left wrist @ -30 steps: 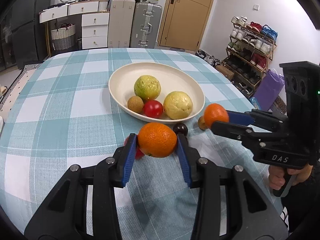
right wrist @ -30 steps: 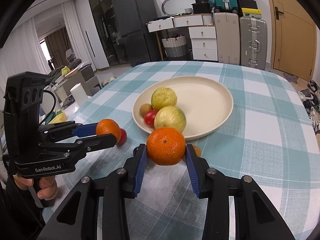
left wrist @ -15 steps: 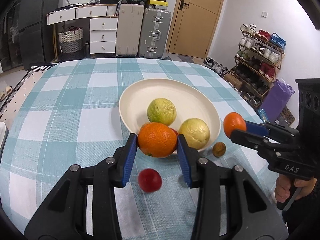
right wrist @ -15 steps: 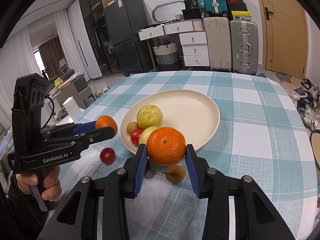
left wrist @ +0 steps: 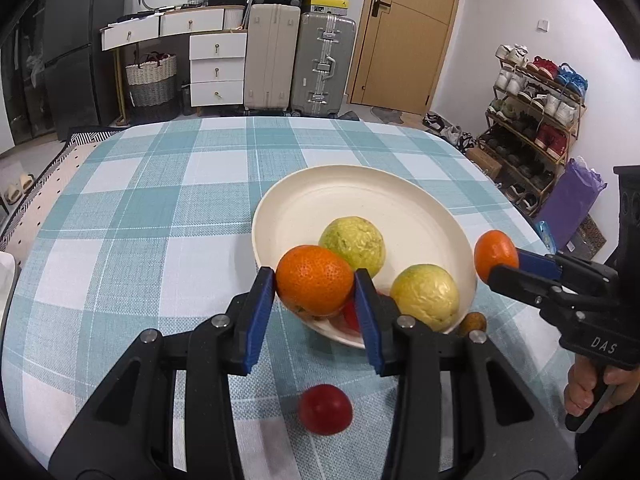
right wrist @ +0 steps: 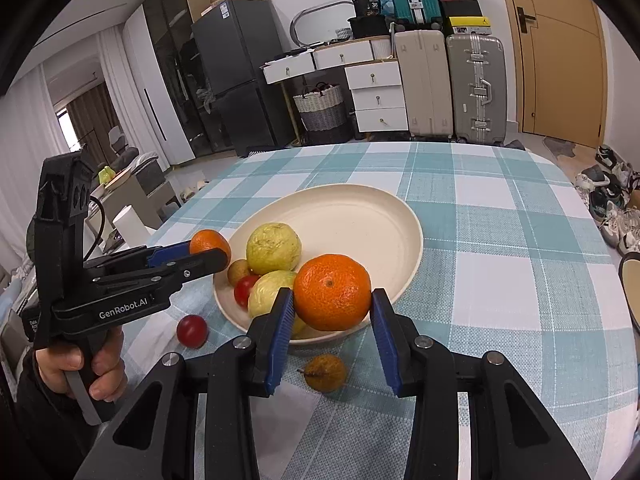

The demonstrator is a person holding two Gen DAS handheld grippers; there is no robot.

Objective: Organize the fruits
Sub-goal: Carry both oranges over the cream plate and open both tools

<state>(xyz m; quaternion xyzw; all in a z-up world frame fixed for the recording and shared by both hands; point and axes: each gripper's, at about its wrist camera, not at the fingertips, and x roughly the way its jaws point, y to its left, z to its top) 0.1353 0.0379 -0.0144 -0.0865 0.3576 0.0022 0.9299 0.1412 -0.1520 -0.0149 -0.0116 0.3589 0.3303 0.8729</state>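
My left gripper (left wrist: 315, 292) is shut on an orange (left wrist: 314, 286) and holds it above the near rim of the cream plate (left wrist: 360, 192). My right gripper (right wrist: 331, 300) is shut on a second orange (right wrist: 332, 292), also raised over the plate's (right wrist: 360, 216) near edge. The plate holds two yellow-green guavas (left wrist: 353, 245) (left wrist: 424, 296), a red tomato (right wrist: 245, 289) and a small brown fruit (right wrist: 238, 271). A red fruit (left wrist: 325, 409) and a small brown fruit (right wrist: 325, 372) lie on the cloth beside the plate. The right gripper also shows in the left wrist view (left wrist: 496, 262), the left in the right wrist view (right wrist: 210, 250).
The table has a teal and white checked cloth (left wrist: 140, 216). Another dish's rim (right wrist: 630, 280) shows at the table's right edge. Suitcases (left wrist: 300, 64), drawers (left wrist: 216, 68) and a shoe rack (left wrist: 536, 96) stand beyond the table.
Both grippers have risen and moved toward the plate with their oranges. The loose red fruit and brown fruit now lie below and nearer in view.
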